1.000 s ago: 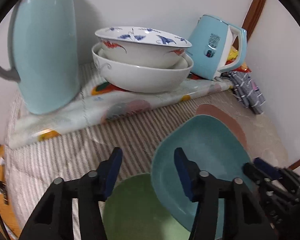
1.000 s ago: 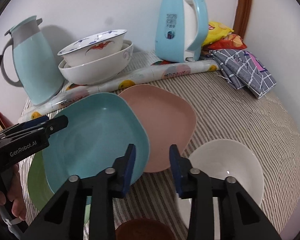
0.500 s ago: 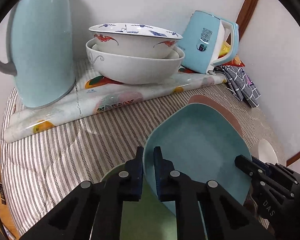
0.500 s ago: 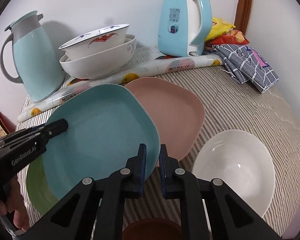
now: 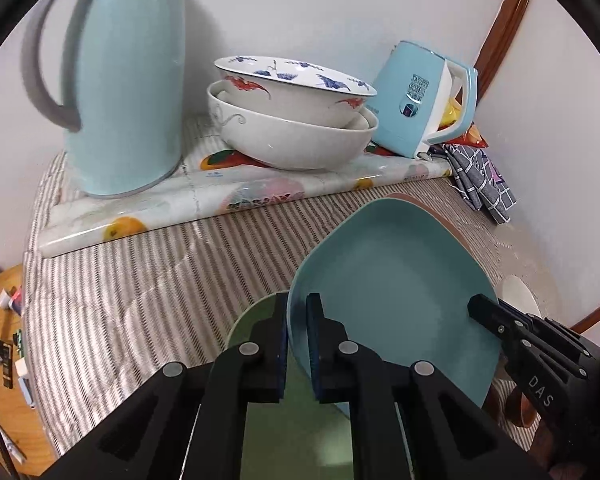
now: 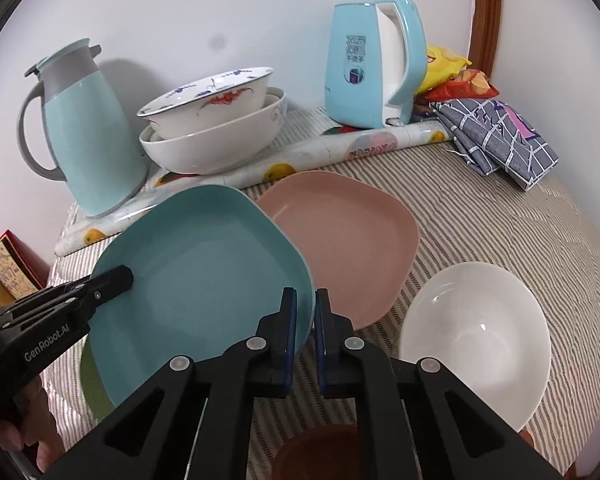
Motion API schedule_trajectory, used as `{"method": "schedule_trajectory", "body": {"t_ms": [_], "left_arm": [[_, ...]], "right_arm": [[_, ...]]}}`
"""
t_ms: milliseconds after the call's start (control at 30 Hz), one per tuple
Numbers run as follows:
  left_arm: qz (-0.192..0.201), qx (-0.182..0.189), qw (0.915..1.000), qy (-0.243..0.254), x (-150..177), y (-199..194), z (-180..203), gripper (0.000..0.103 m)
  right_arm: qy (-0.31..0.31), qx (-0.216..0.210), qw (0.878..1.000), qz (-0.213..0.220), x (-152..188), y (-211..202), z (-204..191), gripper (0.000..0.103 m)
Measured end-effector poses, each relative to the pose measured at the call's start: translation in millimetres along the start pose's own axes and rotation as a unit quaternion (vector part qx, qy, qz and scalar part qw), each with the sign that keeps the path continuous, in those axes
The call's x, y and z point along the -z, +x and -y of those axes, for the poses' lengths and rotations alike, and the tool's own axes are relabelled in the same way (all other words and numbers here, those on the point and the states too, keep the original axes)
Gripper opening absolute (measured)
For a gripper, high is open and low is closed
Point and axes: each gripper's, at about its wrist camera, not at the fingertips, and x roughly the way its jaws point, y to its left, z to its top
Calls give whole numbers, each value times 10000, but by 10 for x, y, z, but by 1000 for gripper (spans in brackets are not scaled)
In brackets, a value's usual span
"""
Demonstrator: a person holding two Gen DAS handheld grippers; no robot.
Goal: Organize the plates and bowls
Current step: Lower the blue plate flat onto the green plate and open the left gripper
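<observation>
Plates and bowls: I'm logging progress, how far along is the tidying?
Done: two patterned bowls nest at the back. In hand: both grippers, left and right, clamp the blue plate's rim, above the green plate. Left: pink plate and white bowl lie separate.

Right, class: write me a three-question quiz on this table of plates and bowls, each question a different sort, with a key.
1. True or false: both grippers grip the teal plate.
2. Which plate lies under the teal one on its left side? A) pink B) green C) white
3. Fill in: the patterned bowl sits nested inside a plain ____ bowl.

Key:
1. True: the left gripper and right gripper each have jaws shut on its rim.
2. B, the green plate; the pink plate is tucked under the right side.
3. White.
</observation>
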Motion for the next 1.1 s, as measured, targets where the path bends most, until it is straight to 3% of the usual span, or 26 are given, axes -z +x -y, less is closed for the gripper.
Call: {"method": "schedule_trajectory", "body": {"t_ms": [467,1100], "left_arm": [[58,-153,9997,-204,279,-316,-178,9],[-97,-183,9984,-522,492,-298,-376,9]], "right_arm": [[-169,-174,9997,-72,201,-101,-186,6],[-537,-153,9980,-307,219,145,-380,9]]}}
